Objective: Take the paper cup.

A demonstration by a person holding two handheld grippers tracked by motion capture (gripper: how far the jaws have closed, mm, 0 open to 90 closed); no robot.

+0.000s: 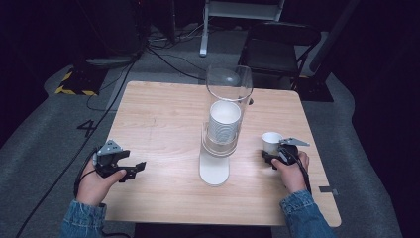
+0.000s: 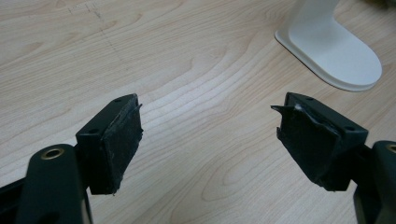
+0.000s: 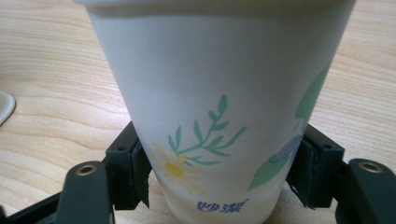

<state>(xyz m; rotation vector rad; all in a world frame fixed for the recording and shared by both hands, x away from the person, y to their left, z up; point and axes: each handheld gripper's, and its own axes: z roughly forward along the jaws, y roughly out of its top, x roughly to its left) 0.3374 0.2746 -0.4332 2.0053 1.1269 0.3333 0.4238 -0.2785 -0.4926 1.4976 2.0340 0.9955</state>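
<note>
A white paper cup [image 1: 271, 141] printed with a daisy and green leaves [image 3: 219, 116] stands upright at the table's right side. My right gripper [image 1: 275, 154] is shut on its lower part, one pad pressed to each side [image 3: 140, 172]. At the table's centre stands a clear tube dispenser [image 1: 225, 106] with a stack of white cups [image 1: 224, 121] inside, on a white base [image 1: 214, 171]. My left gripper [image 1: 134, 170] hovers over the table's left front, open [image 2: 208, 140], with bare wood between its jaws.
The wooden table [image 1: 163, 114] has bare room on its left and far side. The dispenser's white foot [image 2: 334, 51] lies ahead and to the right of the left gripper. A dark folding chair [image 1: 277, 47] and cables [image 1: 163, 52] are on the floor beyond the table.
</note>
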